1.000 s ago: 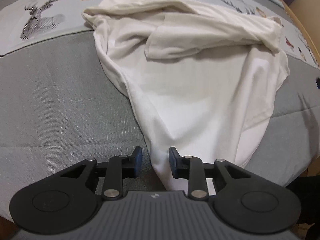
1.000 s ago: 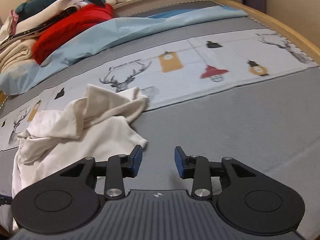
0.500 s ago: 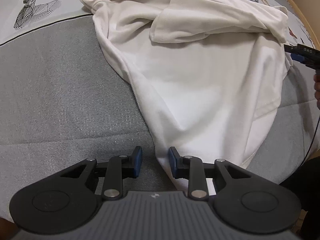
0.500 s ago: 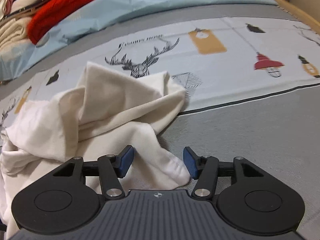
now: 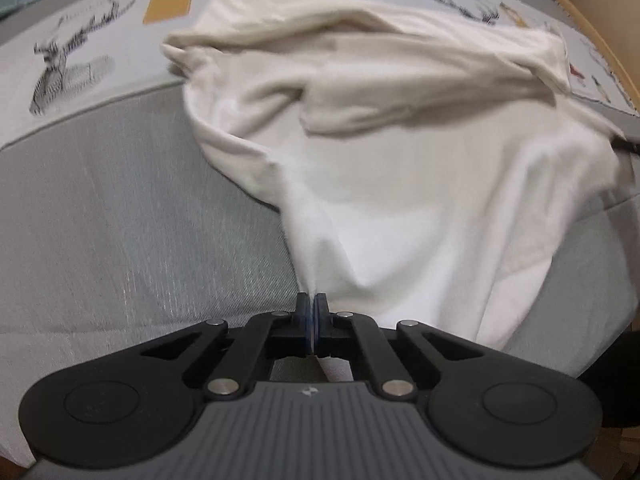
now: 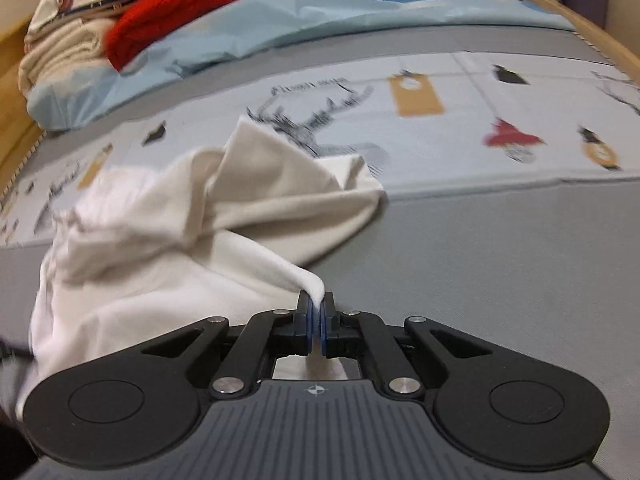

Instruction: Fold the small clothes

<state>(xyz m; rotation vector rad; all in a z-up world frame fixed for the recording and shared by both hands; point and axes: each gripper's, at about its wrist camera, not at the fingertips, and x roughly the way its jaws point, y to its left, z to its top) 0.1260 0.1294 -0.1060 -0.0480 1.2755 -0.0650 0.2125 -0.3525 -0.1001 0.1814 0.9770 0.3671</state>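
Both grippers were open a moment ago; now each is pinched tight on the cloth. Left gripper [image 5: 312, 307] clamps a thin bottom corner of the white shirt [image 5: 400, 184], and the right gripper [image 6: 316, 309] clamps another corner of the same shirt [image 6: 168, 240]. From the grippers, the shirt spreads out crumpled and bunched, with folds piled at its far side. It lies on the grey bed cover [image 5: 120, 216], its far edge over a deer picture [image 6: 312, 128].
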